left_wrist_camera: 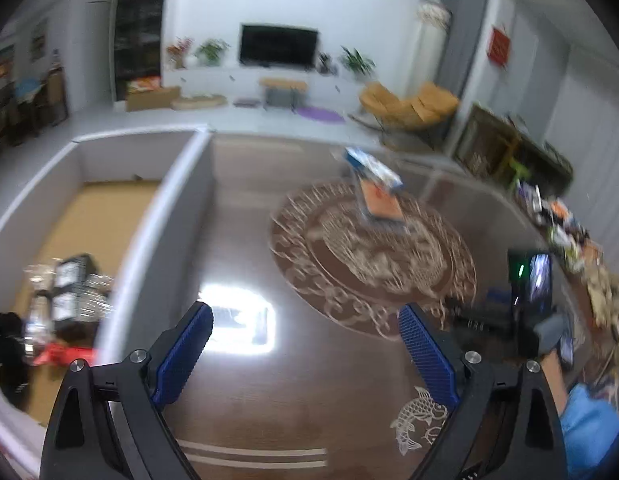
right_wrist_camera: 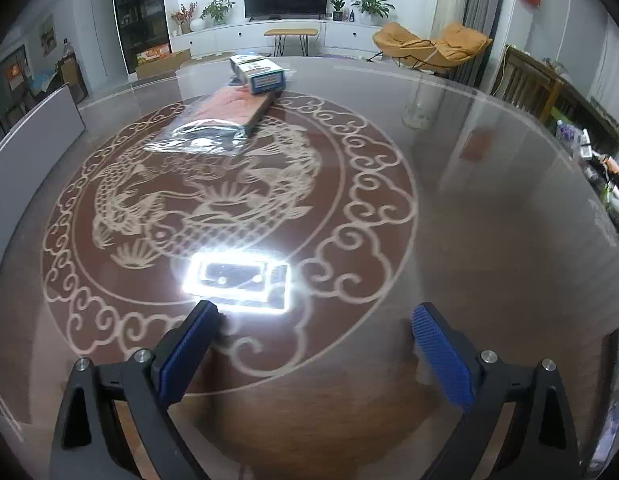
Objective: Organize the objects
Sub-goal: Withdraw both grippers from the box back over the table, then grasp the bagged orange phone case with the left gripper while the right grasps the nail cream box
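1. The blue-and-white box (right_wrist_camera: pixel 258 72) and the orange packet in clear wrap (right_wrist_camera: pixel 225 116) lie touching at the far side of the round table (right_wrist_camera: pixel 489 248).
2. Both the left gripper (left_wrist_camera: pixel 305 356) and right gripper (right_wrist_camera: pixel 315 356) hang spread wide, holding nothing.
3. A grey bin (left_wrist_camera: pixel 165 216) beside the table holds blurred packets.

The right hand-held gripper (right_wrist_camera: pixel 315 336) hangs spread wide and empty over the near worktop (right_wrist_camera: pixel 489 200); far left of centre, a blue box (right_wrist_camera: pixel 258 73) sits touching an orange packet (right_wrist_camera: pixel 229 114)
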Motion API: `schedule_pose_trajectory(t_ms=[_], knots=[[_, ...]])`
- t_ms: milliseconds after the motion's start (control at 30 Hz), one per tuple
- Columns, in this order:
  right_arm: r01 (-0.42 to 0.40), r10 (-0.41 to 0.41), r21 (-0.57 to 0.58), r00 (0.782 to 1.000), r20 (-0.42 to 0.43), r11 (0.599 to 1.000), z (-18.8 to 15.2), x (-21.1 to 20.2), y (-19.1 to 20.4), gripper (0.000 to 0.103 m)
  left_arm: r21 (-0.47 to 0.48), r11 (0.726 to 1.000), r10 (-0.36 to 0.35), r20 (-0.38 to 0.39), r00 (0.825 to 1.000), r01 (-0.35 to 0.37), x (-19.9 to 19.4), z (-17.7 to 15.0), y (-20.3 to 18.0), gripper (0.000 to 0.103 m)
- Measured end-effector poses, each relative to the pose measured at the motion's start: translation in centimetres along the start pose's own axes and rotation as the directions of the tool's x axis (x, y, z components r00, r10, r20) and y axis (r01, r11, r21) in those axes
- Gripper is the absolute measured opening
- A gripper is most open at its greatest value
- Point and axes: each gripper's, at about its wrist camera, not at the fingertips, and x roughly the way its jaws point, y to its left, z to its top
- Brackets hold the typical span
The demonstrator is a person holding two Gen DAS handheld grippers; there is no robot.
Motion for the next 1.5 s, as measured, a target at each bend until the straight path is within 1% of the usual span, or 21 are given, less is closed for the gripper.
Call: schedule_pose_trajectory(t_ms=[100,233,333,433,633,733,800,833,867,967,1067,1133,1167,1267,1400,1433,1467,1500], knots=[[-0.006,0.006,0.008,1.0,0.005,1.0,-0.2,-0.1,-0.7,0.099,0.034,0.999,-0.027,-0.059,0.998,0.029,3.3,-0.6,-1.7,0.095],[-0.021,0.021,0.013,1.0,0.012,1.0,-0.5,0.1,-0.7,0.101,0.057,0.998,-0.004,-0.116,0.993,0.011,7.0,-0.4,-2.0,0.095],[-0.036,0.036,0.02,0.999,0.007,0.999,-0.6,0.3,-0.5,0.102,0.048,0.999,-0.009,-0.136,0.991,0.016,8.7,0.1,-1.5,0.095],[-0.033,0.033,0.023,0.999,0.006,0.999,-0.6,0.3,-0.2,0.103,0.045,0.999,-0.004,-0.143,0.99,0.011,10.2,1.0,-1.4,0.095],[-0.03,0.029,0.027,1.0,0.009,0.999,-0.6,0.5,-0.1,0.103,0.067,0.998,0.002,-0.155,0.988,0.008,12.9,2.7,-1.7,0.095],[-0.03,0.03,0.027,1.0,0.009,0.999,-0.7,0.5,-0.1,0.103,0.082,0.997,0.002,-0.159,0.987,0.011,15.0,4.6,-2.0,0.095],[-0.03,0.03,0.027,1.0,0.009,0.999,-0.6,0.5,-0.1,0.103,0.067,0.998,-0.003,-0.163,0.987,0.014,16.4,6.0,-2.0,0.095],[-0.03,0.029,0.027,1.0,0.009,0.999,-0.6,0.5,-0.1,0.103,0.049,0.998,-0.018,-0.167,0.986,0.027,17.2,6.9,-2.0,0.095],[-0.03,0.029,0.027,1.0,0.009,0.999,-0.6,0.5,-0.1,0.103,0.025,0.998,-0.049,-0.168,0.984,0.054,18.3,8.1,-2.0,0.095],[-0.03,0.029,0.027,1.0,0.009,0.999,-0.6,0.5,-0.1,0.103,0.003,0.994,-0.103,-0.175,0.979,0.105,20.9,10.6,-2.7,0.095],[-0.029,0.029,0.027,1.0,0.009,0.999,-0.6,0.5,-0.1,0.103,0.04,0.991,-0.121,-0.195,0.973,0.131,23.8,12.7,-4.6,0.095],[-0.029,0.029,0.027,1.0,0.009,0.999,-0.7,0.5,-0.1,0.103,0.091,0.983,-0.138,-0.232,0.963,0.162,26.3,13.6,-6.8,0.095],[-0.029,0.029,0.027,1.0,0.009,0.999,-0.7,0.5,-0.1,0.103,0.131,0.977,-0.133,-0.24,0.962,0.168,27.6,14.1,-8.2,0.095],[-0.03,0.029,0.028,1.0,0.009,0.999,-0.7,0.5,-0.1,0.103,0.197,0.967,-0.11,-0.24,0.965,0.159,30.4,15.3,-11.2,0.095],[-0.03,0.029,0.028,1.0,0.009,0.999,-0.6,0.5,0.0,0.103,0.229,0.965,-0.068,-0.249,0.966,0.127,33.6,16.1,-13.9,0.095],[-0.03,0.029,0.028,1.0,0.009,0.999,-0.6,0.5,0.0,0.103,0.239,0.964,-0.05,-0.256,0.965,0.113,34.4,16.1,-14.5,0.095],[-0.029,0.029,0.028,1.0,0.009,0.999,-0.6,0.5,0.0,0.103,0.257,0.963,-0.015,-0.265,0.964,0.085,35.3,16.1,-15.1,0.096],[-0.029,0.029,0.028,1.0,0.009,0.999,-0.6,0.5,0.0,0.103,0.294,0.954,0.02,-0.249,0.968,0.056,35.8,16.0,-15.7,0.102]])
